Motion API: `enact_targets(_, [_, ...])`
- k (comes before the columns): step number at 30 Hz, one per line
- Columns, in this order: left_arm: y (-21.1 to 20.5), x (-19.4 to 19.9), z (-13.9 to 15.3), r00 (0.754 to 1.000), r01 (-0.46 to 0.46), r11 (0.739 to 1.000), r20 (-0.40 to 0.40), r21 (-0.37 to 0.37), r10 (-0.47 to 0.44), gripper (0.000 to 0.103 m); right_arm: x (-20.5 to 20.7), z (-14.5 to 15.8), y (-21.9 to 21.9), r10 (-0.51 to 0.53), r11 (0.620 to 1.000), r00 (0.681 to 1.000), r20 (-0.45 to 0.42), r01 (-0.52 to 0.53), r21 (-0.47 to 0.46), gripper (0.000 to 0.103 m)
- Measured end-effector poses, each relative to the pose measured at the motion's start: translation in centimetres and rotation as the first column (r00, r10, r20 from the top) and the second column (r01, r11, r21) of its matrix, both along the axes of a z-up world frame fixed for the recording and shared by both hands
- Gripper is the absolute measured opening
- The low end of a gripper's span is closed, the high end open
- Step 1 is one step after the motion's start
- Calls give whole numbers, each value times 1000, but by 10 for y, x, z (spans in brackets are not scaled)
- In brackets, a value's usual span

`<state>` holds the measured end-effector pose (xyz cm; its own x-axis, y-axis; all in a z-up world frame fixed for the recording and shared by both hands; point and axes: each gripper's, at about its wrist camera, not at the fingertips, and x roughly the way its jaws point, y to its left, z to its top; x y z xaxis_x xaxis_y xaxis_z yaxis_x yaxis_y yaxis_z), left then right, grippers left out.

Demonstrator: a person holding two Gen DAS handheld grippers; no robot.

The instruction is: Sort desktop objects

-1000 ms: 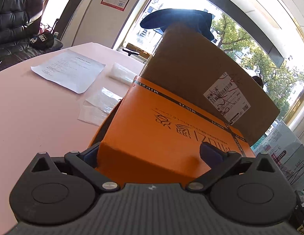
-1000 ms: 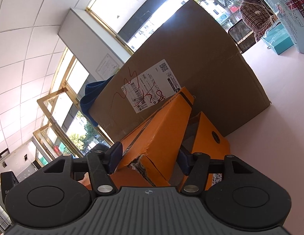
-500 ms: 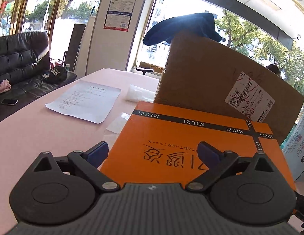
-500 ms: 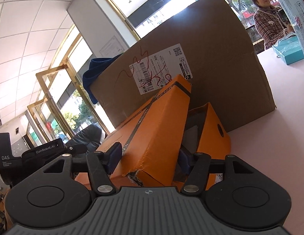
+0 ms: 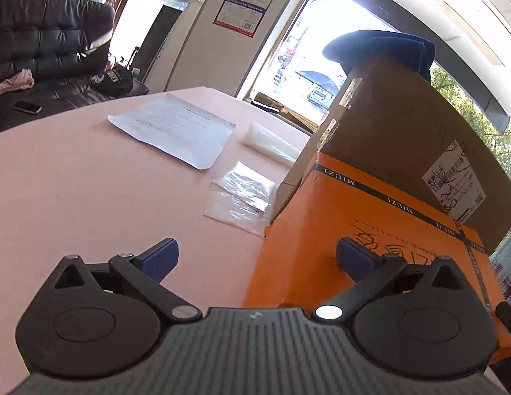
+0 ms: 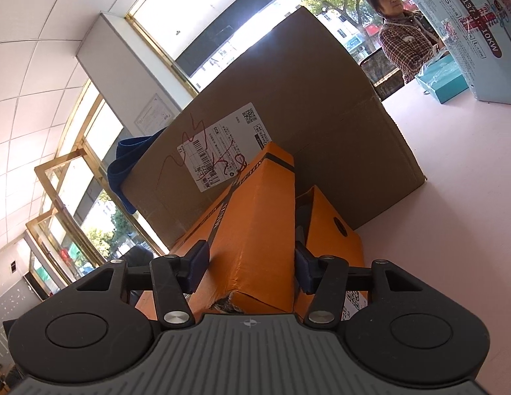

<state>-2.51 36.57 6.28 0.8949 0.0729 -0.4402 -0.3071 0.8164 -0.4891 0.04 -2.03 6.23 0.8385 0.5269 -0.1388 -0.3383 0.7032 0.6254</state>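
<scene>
— Two grippers, one orange box; where does it sit?

— On the pink table, against the big brown carton. The right gripper is clamped on its raised lid; the left gripper is spread wide, holding nothing.

— How will it handle?

— Stiff cardboard, probably light, but one lid corner is torn. I'd grip mid-edge, away from that tear.

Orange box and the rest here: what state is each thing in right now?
Orange box lid: clamped, one corner torn.
Orange box base: on the table.
Right gripper: shut on the lid.
Left gripper: open, empty.
Cardboard box: closed, label scribbled red.
Paper sheet: lying flat.
</scene>
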Motion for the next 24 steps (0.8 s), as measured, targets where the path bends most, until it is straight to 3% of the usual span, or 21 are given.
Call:
enact_targets(3, [2, 11, -3, 999, 34, 998, 2, -52, -34, 103, -3, 6, -11, -104, 994, 995, 2, 104, -27, 71])
enact_targets(5, [-3, 19, -3, 997, 72, 996, 3, -47, -72, 103, 7, 8, -19, -83, 996, 996, -19, 83, -27, 72])
enact_targets(8, [-8, 31, -4, 993, 122, 988, 1, -94, -122, 103, 34, 0, -28, -7, 1000, 985, -170, 10, 21, 76])
enact_targets(11, [-8, 43, -8, 987, 156, 975, -2, -160, -158, 103, 60, -16, -35, 135, 989, 938, -321, -110, 94, 77])
enact_targets(13, [-5, 50, -12, 984, 175, 962, -4, -209, -180, 103, 72, -27, -37, 222, 973, 900, -374, -178, 148, 77])
enact_targets(16, [-6, 52, -12, 983, 175, 958, -11, -227, -182, 103, 75, -32, -36, 285, 956, 886, -365, -239, 167, 77])
enact_targets(24, [-26, 30, 0, 976, 190, 965, -71, -179, -205, 103, 72, -30, -44, 355, 934, 868, -347, -314, 170, 76])
